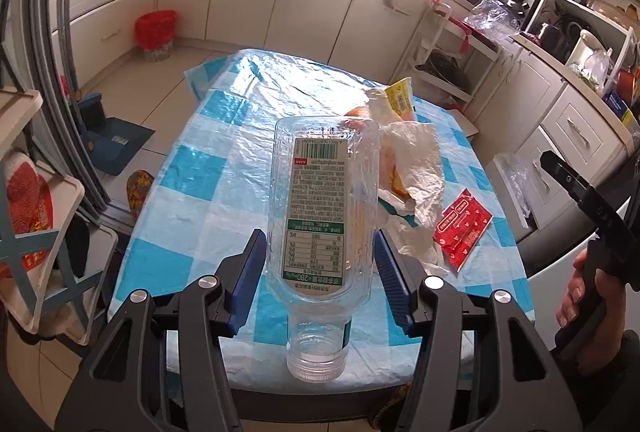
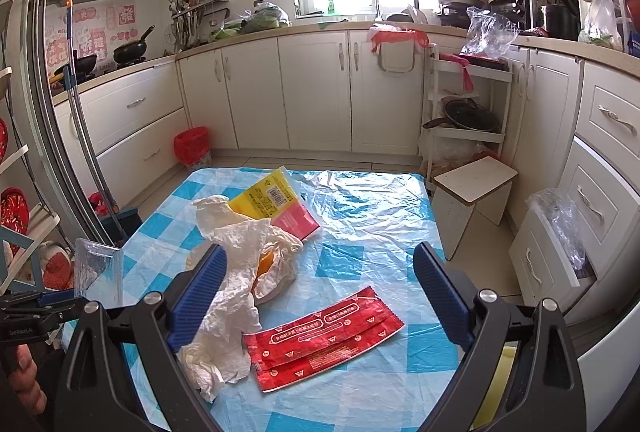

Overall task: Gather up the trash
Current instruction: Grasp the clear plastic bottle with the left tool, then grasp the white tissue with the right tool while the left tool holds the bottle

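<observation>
The left gripper [image 1: 320,256] is clamping its blue ribbed pads onto the flanks of an empty clear plastic bottle with a green-and-white label [image 1: 320,200], jaws about half closed. The bottle's long axis is running straight along the fingers — neck and open mouth toward the camera, base pointing away over the blue-and-white checked plastic tablecloth [image 1: 224,168]. Off to the right, the right gripper [image 2: 320,292] is hovering wide open and empty, nearer the flat red foil wrapper [image 2: 324,336], which is lying just below its jaws beside the crumpled white tissue [image 2: 236,272] — likely that hand's pick.
</observation>
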Demonstrator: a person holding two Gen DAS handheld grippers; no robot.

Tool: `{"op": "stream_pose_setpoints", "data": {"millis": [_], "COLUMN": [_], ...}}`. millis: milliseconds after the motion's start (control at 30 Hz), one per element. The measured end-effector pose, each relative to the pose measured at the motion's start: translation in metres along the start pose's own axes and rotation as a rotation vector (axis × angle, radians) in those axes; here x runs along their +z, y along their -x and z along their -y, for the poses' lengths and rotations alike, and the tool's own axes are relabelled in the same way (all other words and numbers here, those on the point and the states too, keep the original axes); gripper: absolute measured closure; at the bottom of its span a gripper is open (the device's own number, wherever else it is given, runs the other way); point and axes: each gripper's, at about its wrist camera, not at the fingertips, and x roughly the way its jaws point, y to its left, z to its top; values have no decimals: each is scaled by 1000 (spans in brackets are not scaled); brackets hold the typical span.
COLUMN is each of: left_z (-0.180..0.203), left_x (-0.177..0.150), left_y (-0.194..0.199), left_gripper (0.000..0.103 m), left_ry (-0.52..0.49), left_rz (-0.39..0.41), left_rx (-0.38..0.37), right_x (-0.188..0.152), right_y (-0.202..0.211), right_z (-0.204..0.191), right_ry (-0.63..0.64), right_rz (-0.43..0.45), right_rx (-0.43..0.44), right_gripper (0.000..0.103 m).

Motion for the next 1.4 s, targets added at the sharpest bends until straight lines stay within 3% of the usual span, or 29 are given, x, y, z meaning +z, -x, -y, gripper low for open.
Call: {"op": "stream_pose_setpoints", "data": {"millis": [600,900,1000,1100,1200,1400], "left_z": [-26,-28,-29,-31,-34,-35], "left_x": [-6,-10,-10,-10,-10,-9], "left_y": [-4,-9,-10,-10,-10,-10], "left_gripper": [50,51,50,50,51,51], "left_ry": [48,48,48,50,55,64], "left_rz": [-8,-22,-28,-29,-26,-22], "left_rx": [25,21,20,20,22,24], "right_x": [2,-4,-7,-10,-11,-1], "right_y": [-22,-74,-89,-101,-102,-75], "right_z": [-22,-45,-54,-60,-64,-56], "right_ry": [-10,-24,-20,-11,1,-4], "right_rz": [-33,-161,-191,-229,-241,-155], "right_rx": [59,103,108,120,147,188], "right_gripper": [12,15,27,48,96,101]}}
